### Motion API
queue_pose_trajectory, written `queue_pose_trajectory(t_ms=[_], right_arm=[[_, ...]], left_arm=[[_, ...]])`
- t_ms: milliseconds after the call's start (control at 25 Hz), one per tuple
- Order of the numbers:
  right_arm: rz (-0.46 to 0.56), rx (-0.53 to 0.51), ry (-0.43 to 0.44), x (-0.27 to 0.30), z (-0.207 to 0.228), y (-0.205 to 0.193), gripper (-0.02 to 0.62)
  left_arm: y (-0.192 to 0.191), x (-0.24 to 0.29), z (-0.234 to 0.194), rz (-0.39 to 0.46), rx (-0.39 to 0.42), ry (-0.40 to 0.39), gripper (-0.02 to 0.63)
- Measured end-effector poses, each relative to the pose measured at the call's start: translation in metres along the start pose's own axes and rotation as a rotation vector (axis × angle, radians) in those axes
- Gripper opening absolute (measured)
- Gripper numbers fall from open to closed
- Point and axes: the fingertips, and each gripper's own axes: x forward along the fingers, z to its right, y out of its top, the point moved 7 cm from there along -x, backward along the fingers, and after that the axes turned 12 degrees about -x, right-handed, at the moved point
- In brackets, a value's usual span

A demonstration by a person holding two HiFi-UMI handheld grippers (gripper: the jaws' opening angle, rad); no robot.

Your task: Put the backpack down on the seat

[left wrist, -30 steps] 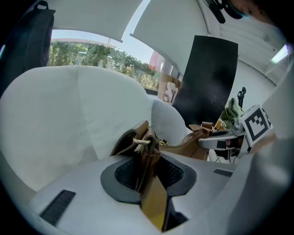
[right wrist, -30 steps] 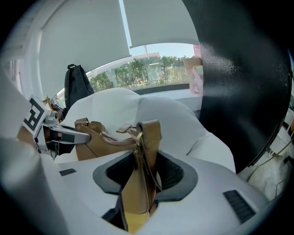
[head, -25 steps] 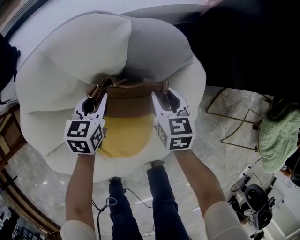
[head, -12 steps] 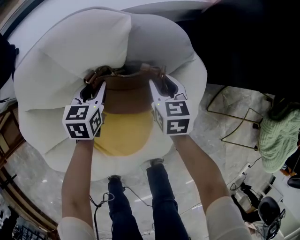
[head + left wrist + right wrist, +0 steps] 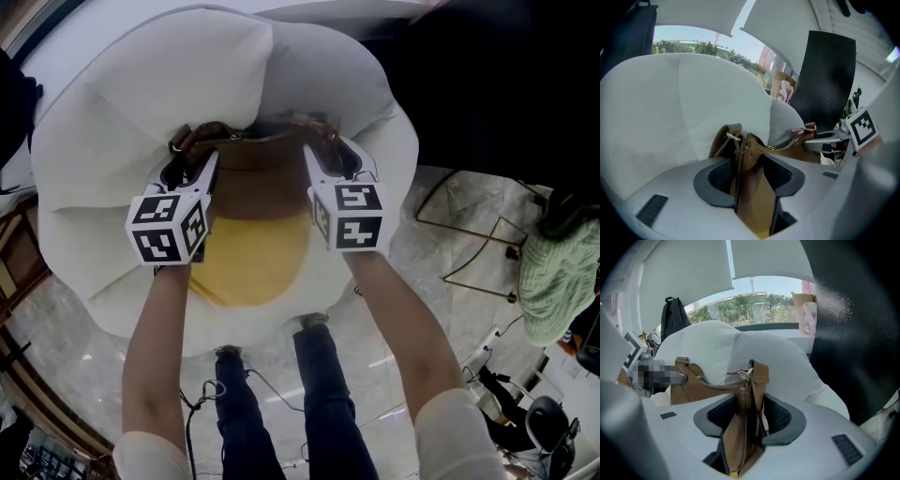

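The backpack [image 5: 255, 192] is a brown leather bag with a yellow lower part, and it lies on the seat of a white puffy chair [image 5: 141, 103]. My left gripper [image 5: 190, 157] is at the bag's left end. Its jaws are opening and the bag's edge [image 5: 751, 187] stands loose between the pads. My right gripper [image 5: 330, 157] is at the right end. Its jaws are starting to open, but the pads still press on the strap tab and ring [image 5: 751, 380]. The zipped top edge [image 5: 701, 383] runs between the two grippers.
The chair's backrest cushions rise just behind the bag. A wire stand [image 5: 478, 246] and a green knitted thing [image 5: 558, 272] are on the marble floor to the right. The person's legs [image 5: 281, 394] and cables are below the chair. A black panel [image 5: 825, 79] stands behind it.
Both grippers and the bag have moved a little further in over the seat, toward the backrest. The bag now rests lower against the cushions.
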Motion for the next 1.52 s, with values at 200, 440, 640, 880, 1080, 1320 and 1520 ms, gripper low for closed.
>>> queue_pose_trajectory(t_ms=[200, 440, 640, 880, 1080, 1320, 1520], right_arm=[[-0.001, 0.059, -0.035, -0.005, 0.001, -0.003, 0.254], [0.083, 0.073, -0.050, -0.026, -0.001, 0.006, 0.256], [0.114, 0.079, -0.067, -0.049, -0.006, 0.013, 0.255], [0.101, 0.022, -0.079, -0.080, -0.021, 0.015, 0.043], [0.119, 0.030, -0.070, -0.108, -0.032, 0.027, 0.031], [0.165, 0.043, -0.074, -0.153, -0.044, 0.047, 0.031], [0.170, 0.060, -0.061, -0.187, -0.057, 0.054, 0.031]], left_arm=[[-0.004, -0.009, -0.004, 0.012, -0.017, 0.001, 0.211], [-0.003, -0.027, -0.003, 0.034, -0.025, -0.009, 0.242], [-0.010, -0.045, -0.007, 0.049, -0.075, 0.018, 0.242], [-0.015, -0.076, 0.003, 0.038, -0.028, 0.020, 0.071], [-0.008, -0.107, 0.015, 0.055, -0.031, -0.028, 0.046], [-0.004, -0.150, 0.036, 0.065, -0.034, -0.073, 0.044], [-0.009, -0.187, 0.051, 0.051, -0.073, -0.080, 0.043]])
